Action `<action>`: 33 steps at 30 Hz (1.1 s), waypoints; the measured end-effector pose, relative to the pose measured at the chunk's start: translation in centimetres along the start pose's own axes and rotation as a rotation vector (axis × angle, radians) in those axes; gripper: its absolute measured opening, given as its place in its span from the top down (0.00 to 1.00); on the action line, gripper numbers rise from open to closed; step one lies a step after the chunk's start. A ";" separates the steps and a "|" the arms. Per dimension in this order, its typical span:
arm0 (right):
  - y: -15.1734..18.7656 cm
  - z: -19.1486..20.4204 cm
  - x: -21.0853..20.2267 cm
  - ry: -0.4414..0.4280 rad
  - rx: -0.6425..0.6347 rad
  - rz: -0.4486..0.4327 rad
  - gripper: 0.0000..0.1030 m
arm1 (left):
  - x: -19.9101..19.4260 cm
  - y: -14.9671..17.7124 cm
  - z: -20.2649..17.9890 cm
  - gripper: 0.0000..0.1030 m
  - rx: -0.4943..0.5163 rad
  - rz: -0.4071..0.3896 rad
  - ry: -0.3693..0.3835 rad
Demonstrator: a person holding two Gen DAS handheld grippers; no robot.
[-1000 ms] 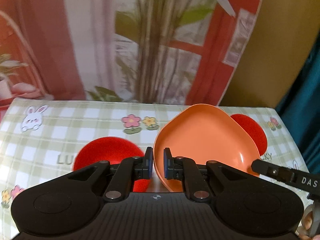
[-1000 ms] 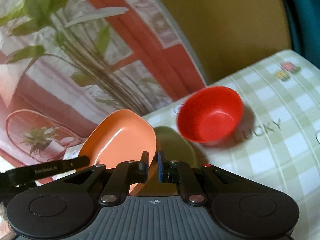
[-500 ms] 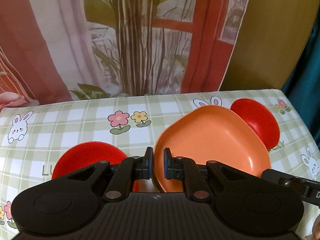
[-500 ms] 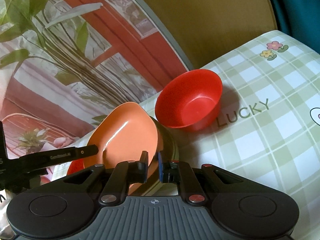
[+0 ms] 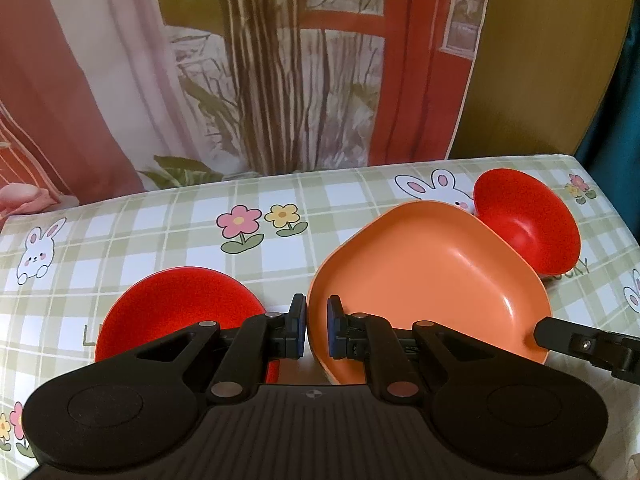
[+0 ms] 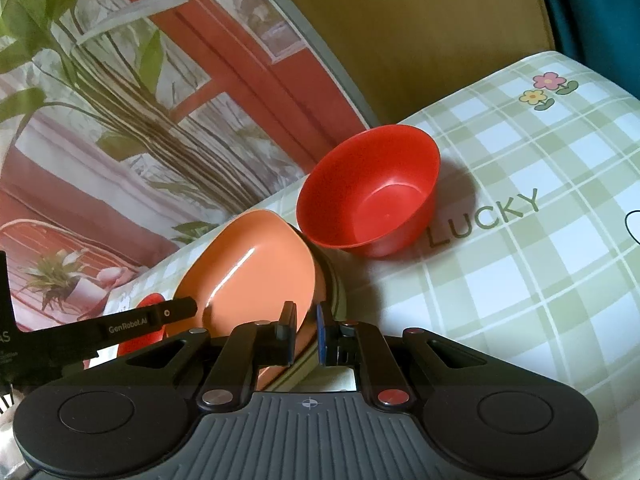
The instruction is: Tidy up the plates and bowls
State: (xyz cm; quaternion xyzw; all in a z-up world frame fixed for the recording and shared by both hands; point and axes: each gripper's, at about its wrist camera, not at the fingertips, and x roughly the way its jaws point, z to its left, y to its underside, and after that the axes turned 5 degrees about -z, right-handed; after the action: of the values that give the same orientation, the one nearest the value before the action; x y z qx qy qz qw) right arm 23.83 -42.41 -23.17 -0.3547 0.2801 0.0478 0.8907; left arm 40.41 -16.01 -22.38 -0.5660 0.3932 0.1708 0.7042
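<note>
I've got the orange plate (image 5: 432, 280) pinched by its near rim in my left gripper (image 5: 317, 330), jaws drawn narrow on the thin edge, the dish tilted up and away from me. My right gripper (image 6: 306, 334) sits at the plate's opposite rim (image 6: 256, 276), jaws nearly together with the edge between them; whether it truly bears on the rim I cannot tell. The plate looks like glossy moulded plastic, so I judge it light, stiff and a bit slippery, unlikely to break; the raised lip is the place to hold, and a shallow bite may let it pivot. Ahead to my right a deep red bowl (image 6: 372, 196) stands on the checked tabletop (image 6: 520, 260), just beyond the plate. Just left of my left gripper lies a red dish (image 5: 180, 312).
</note>
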 end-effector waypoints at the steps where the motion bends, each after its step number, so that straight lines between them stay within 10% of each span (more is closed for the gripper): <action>1: 0.0 0.0 0.1 0.002 0.000 0.001 0.91 | 0.0 0.0 0.0 0.89 0.001 -0.001 -0.001; 33: 1.4 0.6 -1.3 0.024 -0.119 -0.053 0.81 | -1.3 -0.1 -0.1 0.88 -0.003 -0.042 -0.004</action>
State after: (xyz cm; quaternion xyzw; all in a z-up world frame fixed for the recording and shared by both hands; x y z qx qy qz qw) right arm 22.68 -40.85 -22.94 -0.4148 0.2778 0.0366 0.8657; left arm 39.60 -15.88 -21.38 -0.5747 0.3794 0.1576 0.7077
